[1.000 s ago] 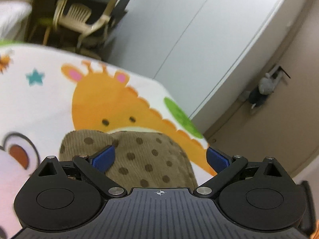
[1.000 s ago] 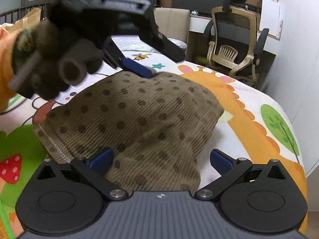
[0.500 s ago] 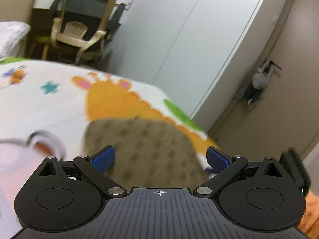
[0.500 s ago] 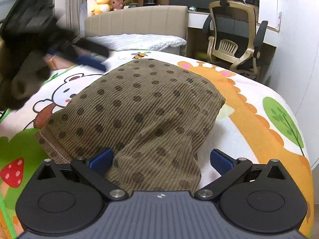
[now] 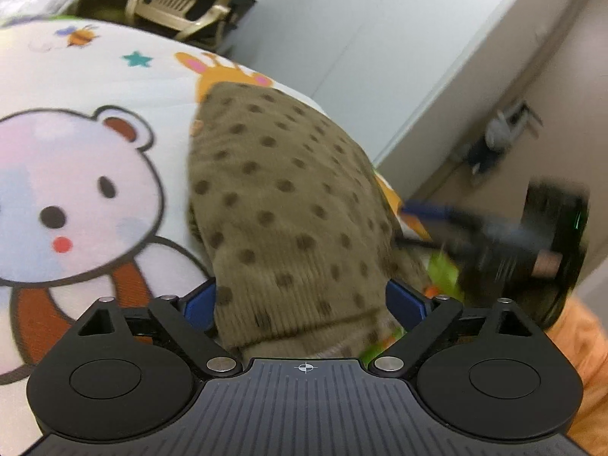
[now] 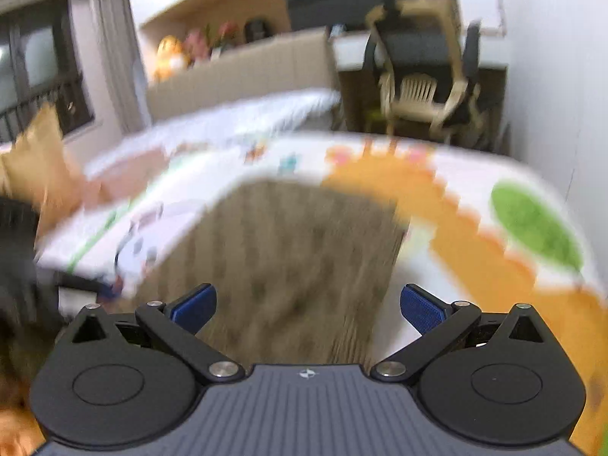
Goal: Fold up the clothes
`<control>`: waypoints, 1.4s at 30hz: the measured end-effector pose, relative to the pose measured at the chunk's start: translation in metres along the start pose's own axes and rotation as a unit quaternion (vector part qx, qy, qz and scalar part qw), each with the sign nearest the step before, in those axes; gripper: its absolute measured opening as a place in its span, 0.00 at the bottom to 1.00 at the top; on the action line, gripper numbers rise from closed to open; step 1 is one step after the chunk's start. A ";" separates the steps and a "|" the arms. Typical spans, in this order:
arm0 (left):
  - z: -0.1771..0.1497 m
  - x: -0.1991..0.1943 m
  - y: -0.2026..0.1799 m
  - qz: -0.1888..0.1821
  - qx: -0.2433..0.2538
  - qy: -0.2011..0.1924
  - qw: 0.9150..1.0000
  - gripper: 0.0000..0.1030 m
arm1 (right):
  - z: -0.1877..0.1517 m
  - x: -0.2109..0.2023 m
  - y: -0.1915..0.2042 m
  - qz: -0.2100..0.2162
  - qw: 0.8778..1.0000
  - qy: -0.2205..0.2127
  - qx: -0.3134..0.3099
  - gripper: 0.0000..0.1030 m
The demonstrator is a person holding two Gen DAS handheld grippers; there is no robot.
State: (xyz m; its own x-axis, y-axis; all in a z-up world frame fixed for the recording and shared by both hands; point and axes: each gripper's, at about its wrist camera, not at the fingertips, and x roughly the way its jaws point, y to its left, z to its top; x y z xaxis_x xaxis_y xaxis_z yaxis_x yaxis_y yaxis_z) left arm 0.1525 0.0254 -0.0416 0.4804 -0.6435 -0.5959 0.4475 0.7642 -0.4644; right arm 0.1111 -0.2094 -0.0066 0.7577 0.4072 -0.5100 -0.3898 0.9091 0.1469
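A brown corduroy garment with dark dots (image 5: 281, 205) lies folded on a cartoon-print play mat (image 5: 76, 174). My left gripper (image 5: 302, 302) is open, its blue pads astride the garment's near end. The garment also shows, blurred, in the right wrist view (image 6: 300, 250). My right gripper (image 6: 307, 307) is open, its pads either side of the garment's near edge, holding nothing. The right gripper appears blurred in the left wrist view (image 5: 490, 235), at the garment's right side.
A beige chair (image 6: 421, 87) and a desk stand beyond the mat's far edge. A bed with a headboard (image 6: 243, 72) is at the back. White wardrobe doors (image 5: 380, 45) and a door are on the right. An orange cloth (image 5: 577, 345) lies at the right.
My left gripper has swung to the garment's other end and now looks along its length. My right gripper has pulled back and tilted up; its view is motion-blurred.
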 end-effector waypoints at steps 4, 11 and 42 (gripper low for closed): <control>-0.003 0.008 -0.015 0.042 0.031 0.010 0.999 0.90 | 0.034 0.022 -0.001 -0.056 0.997 -0.026 -0.043 1.00; -0.003 0.002 -0.018 0.045 0.030 0.009 0.998 0.90 | 0.026 0.103 -0.028 -0.122 0.989 0.061 -0.056 1.00; 0.049 0.032 0.033 0.011 -0.073 -0.008 0.997 0.82 | -0.010 0.084 -0.031 0.054 0.992 0.081 0.085 0.96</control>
State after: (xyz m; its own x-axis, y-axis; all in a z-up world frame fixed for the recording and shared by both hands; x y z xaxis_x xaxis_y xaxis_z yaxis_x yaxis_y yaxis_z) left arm 0.2197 0.0276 -0.0441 0.5012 -0.6257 -0.5977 0.3232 0.7761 -0.5415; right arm 0.1821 -0.2043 -0.0627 0.6172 0.4965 -0.6104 -0.3599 0.8680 0.3421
